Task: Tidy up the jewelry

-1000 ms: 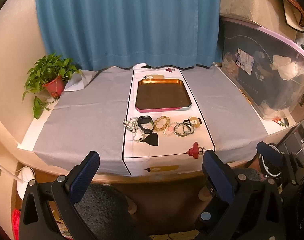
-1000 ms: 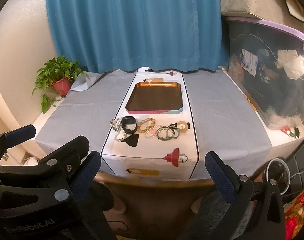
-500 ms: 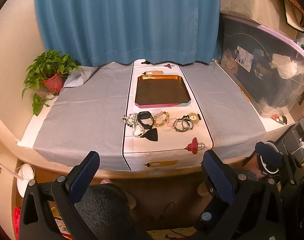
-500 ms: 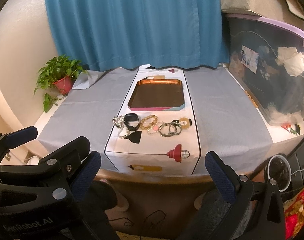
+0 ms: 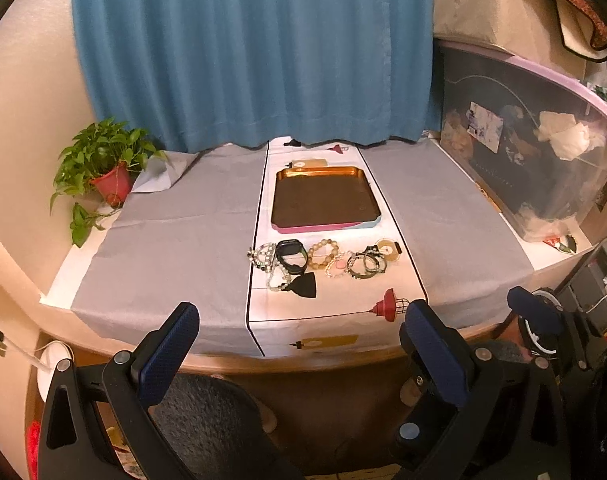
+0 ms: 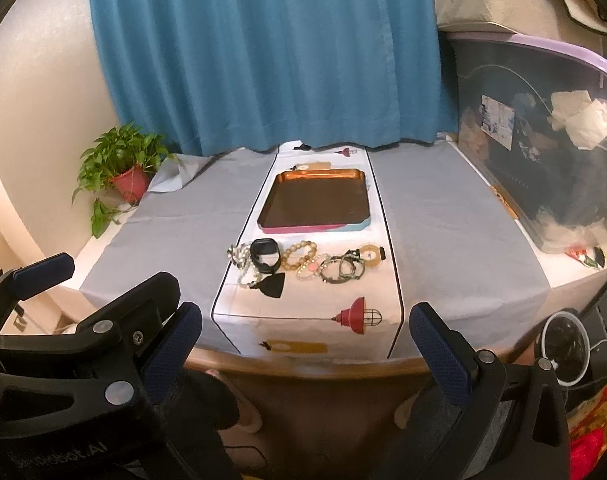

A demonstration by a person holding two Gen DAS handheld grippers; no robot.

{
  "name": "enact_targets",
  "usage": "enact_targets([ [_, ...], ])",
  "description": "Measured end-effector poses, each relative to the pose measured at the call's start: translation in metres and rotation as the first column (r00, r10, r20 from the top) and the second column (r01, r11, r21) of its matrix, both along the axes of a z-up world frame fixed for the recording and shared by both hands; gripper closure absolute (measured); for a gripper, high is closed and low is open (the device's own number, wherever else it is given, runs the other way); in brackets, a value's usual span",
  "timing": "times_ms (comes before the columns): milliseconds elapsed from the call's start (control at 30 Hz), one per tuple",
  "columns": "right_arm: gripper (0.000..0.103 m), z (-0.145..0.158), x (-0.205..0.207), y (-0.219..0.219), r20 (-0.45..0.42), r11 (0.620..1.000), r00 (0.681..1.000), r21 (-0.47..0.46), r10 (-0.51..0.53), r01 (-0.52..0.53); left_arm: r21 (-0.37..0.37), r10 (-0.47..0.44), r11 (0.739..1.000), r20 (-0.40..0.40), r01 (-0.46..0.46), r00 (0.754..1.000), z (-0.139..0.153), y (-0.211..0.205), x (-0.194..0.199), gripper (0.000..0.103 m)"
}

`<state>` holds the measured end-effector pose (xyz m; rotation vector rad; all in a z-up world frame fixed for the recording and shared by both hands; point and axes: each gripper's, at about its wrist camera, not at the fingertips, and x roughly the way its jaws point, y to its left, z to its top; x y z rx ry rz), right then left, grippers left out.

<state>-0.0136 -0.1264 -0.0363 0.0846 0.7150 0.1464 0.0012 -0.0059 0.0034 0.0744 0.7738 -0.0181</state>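
Jewelry [image 5: 319,260] lies in a row across the table runner [image 5: 335,300], just before the near edge of the empty tray [image 5: 323,200] likely meant for it, while left gripper [image 5: 303,344] and right gripper [image 6: 303,344] hover released off the table's front edge.

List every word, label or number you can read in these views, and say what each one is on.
"...obot.AI", printed upside down, start cut off: left gripper's black body in the right wrist view.
Paper label on the clear storage bin: too blurred to read.
Yellow tags printed on the table runner: no legible text.
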Motion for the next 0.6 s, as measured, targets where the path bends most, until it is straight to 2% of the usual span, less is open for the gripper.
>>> enact_targets([
  [333, 0.000, 0.005, -0.002, -0.001, 0.007, 1.000, 1.000, -0.016, -0.001, 0.001, -0.004, -0.001, 1.000, 0.004, 0.001, 1.000, 0.002, -0.001, -0.003, 0.001],
  [600, 0.000, -0.005, 0.017, 0.013, -0.044, 0.999, 0.999, -0.039, 0.005, -0.007, -0.063, -0.023, 0.998, -0.069, 0.019, 0.997, -0.002, 0.014, 0.010, 0.001],
])
